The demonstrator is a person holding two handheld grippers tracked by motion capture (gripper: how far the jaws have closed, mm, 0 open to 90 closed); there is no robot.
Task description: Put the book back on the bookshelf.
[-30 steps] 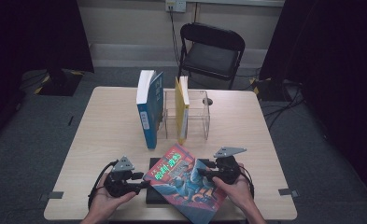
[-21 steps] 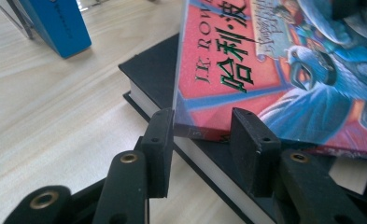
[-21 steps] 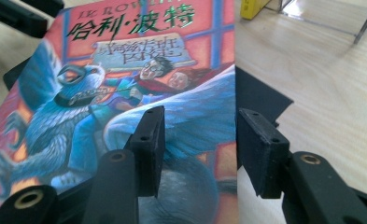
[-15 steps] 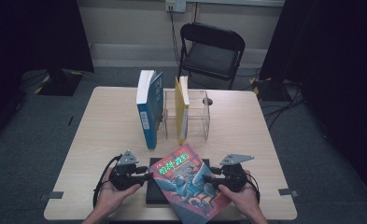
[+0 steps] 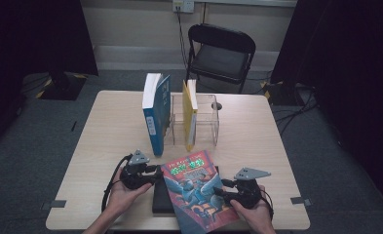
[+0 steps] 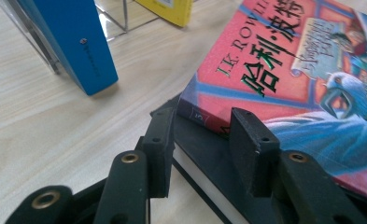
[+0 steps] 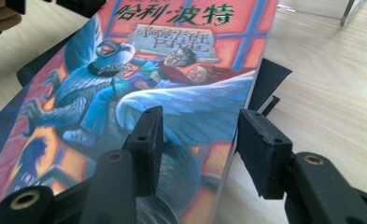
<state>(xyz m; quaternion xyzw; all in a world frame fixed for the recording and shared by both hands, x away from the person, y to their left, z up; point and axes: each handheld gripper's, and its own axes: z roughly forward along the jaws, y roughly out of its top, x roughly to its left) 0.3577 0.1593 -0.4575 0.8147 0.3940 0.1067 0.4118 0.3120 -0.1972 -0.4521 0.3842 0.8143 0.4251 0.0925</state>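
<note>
Worktop [image 5: 111, 131] first, then the Harry Potter paperback [image 5: 196, 187], lying askew atop a black book [image 5: 161, 202] at the near edge. Stiff, glossy, likely slippery: grip its edges. Left tool [image 5: 152, 171] straddles the spine corner, right tool [image 5: 223, 191] the opposite long edge; whether the pads press is unclear. Black book mostly hidden.
</note>
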